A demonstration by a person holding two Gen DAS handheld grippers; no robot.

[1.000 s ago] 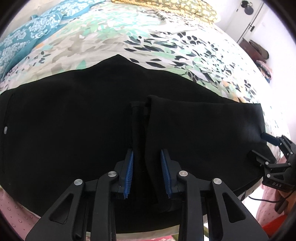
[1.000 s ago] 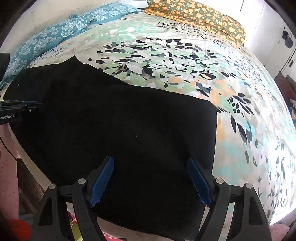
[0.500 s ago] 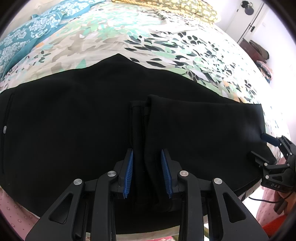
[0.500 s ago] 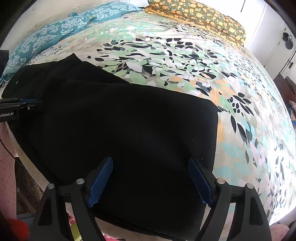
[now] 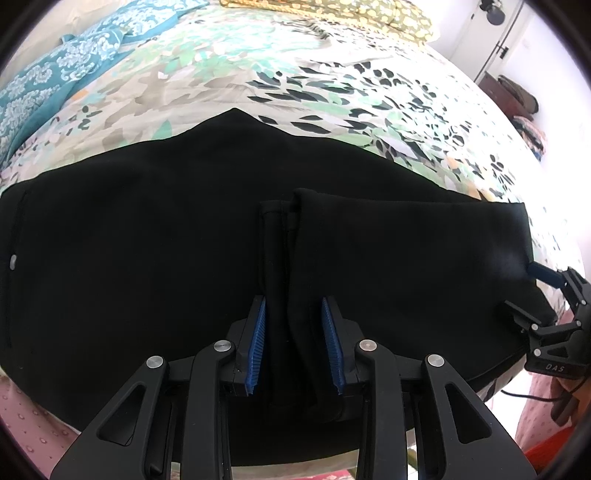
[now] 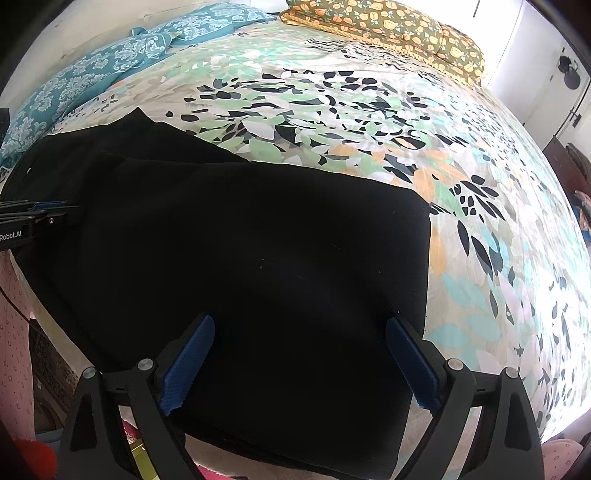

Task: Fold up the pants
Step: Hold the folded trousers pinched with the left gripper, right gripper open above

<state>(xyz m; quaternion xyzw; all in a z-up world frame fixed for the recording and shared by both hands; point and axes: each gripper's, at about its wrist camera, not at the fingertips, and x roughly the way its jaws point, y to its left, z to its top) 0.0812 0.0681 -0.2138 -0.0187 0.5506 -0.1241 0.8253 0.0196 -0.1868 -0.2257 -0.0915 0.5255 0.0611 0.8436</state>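
Observation:
Black pants lie across the near edge of a floral bedspread; they also show in the right wrist view, folded over with a straight right edge. My left gripper is shut on a bunched fold of the pants between its blue pads. My right gripper is open wide just above the pants' near part, with nothing between its pads. The right gripper also shows in the left wrist view at the pants' right end, and the left gripper shows at the left edge of the right wrist view.
A teal patterned pillow lies at the bed's far left, and a yellow floral pillow at the head. A door and dark furniture stand beyond the bed's right side. The bed's edge drops off just below the pants.
The right gripper has drawn back slightly toward me over the pants, still open. The left gripper keeps its hold on the fold and has barely moved.

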